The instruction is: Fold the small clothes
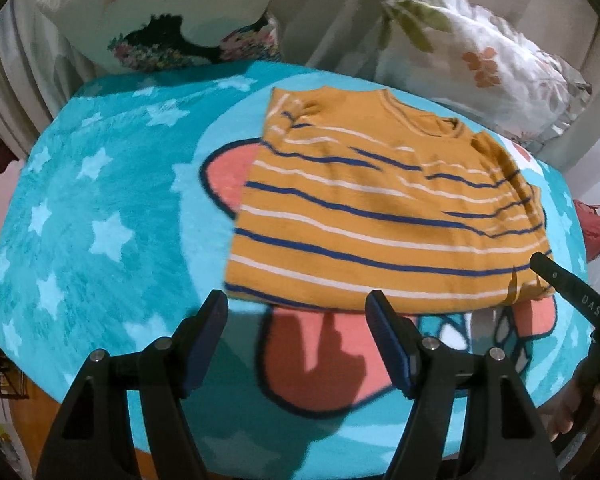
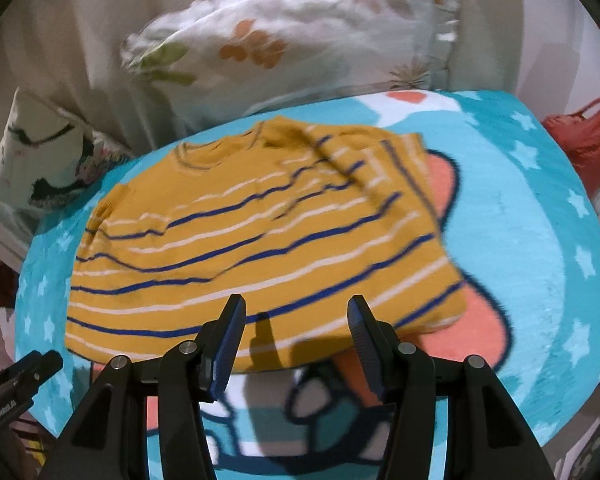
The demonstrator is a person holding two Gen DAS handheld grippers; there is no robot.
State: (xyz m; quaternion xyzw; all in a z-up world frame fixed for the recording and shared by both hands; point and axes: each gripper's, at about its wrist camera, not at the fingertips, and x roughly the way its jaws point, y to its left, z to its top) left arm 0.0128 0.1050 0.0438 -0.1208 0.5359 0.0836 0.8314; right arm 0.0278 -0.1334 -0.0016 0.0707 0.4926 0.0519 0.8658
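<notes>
So the mustard striped shirt (image 1: 384,208) is lying flat on the teal star blanket (image 1: 100,208), collar at the far end and hem nearest the tongs. Looks like both sleeves are already tucked in over the body, since the sides run pretty straight, though the right sleeve sits a bit bunched near the shoulder. My guess is the side folds are done and the bottom-to-top fold is what's left. Nothing is gripped yet.

Going left to right: the left tongs (image 1: 296,308) are spread apart and empty, hovering just short of the hem's left half. The right tongs (image 2: 296,312) are also spread apart, sitting right at the hem's near edge, maybe over it, holding nothing.

Around it: a printed cushion (image 1: 160,28) at the far left and a floral pillow (image 1: 480,56) at the far right, both off the shirt. Something red (image 1: 596,228) sits off the right edge. Nothing really blocks the fold. The fuzzy blanket might drag on the fabric, and things are a bit blurry.
</notes>
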